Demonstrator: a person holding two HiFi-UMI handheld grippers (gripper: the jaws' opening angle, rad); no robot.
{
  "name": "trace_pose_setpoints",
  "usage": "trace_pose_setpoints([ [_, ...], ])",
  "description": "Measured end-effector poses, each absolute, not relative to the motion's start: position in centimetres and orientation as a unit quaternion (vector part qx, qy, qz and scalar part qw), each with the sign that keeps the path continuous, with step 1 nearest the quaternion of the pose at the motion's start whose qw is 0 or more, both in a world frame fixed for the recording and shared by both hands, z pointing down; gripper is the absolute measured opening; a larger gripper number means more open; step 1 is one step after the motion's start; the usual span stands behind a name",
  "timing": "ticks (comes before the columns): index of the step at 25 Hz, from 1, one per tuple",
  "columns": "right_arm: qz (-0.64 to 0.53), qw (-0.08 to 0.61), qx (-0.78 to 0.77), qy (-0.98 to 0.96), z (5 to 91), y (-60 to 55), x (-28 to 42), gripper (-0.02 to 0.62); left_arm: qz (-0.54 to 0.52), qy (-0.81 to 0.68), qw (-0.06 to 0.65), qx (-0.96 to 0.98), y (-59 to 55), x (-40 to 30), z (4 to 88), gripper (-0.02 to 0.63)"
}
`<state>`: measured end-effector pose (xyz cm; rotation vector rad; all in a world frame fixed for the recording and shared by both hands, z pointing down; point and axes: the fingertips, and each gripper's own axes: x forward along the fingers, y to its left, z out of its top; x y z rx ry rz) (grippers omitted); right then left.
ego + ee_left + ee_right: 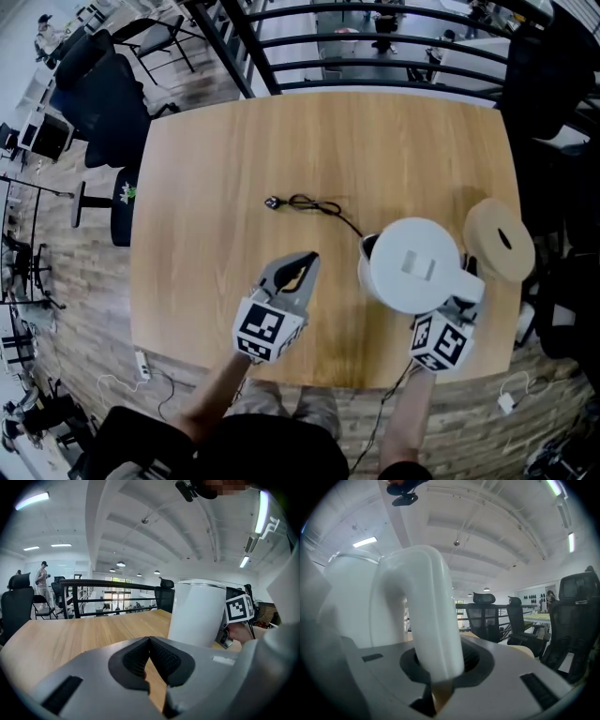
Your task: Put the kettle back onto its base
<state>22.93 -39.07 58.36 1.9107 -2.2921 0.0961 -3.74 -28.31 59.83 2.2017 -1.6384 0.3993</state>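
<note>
Desk [206,187], pale wood. White kettle [412,265], lid down, at desk's right front, just beside round wooden disc [500,239]. Right hand-held gripper [440,667] clamped on kettle handle [431,611]. Left hand-held gripper [305,264] closed, empty, left of kettle. Black cord [314,206] reaches kettle's foot.

Open-plan office, mezzanine level: black office chairs [103,103], metal railing [375,64], wooden table [234,169], ceiling strip lights [32,500].

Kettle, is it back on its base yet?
Done: the right gripper clamps the white kettle by its handle. In hand: kettle over where the black cord ends; base hidden underneath, so seated or not, unclear. Left: letting go. The left gripper is shut, empty.
</note>
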Motion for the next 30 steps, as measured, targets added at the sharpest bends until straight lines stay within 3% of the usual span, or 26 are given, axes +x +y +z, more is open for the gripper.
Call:
trace_pose_setpoints([
  [16, 0.039, 0.039, 0.64, -0.767, 59.8, -37.9, 24.3, 0.051, 0.149, -0.569, 0.19, 0.786, -27.6, -2.6, 61.0, 0.002],
  [30, 0.034, 0.049, 0.643, -0.763, 59.6, -37.7, 24.1, 0.057, 0.153, -0.561, 0.187, 0.791, -27.0, -1.6, 60.9, 0.002],
])
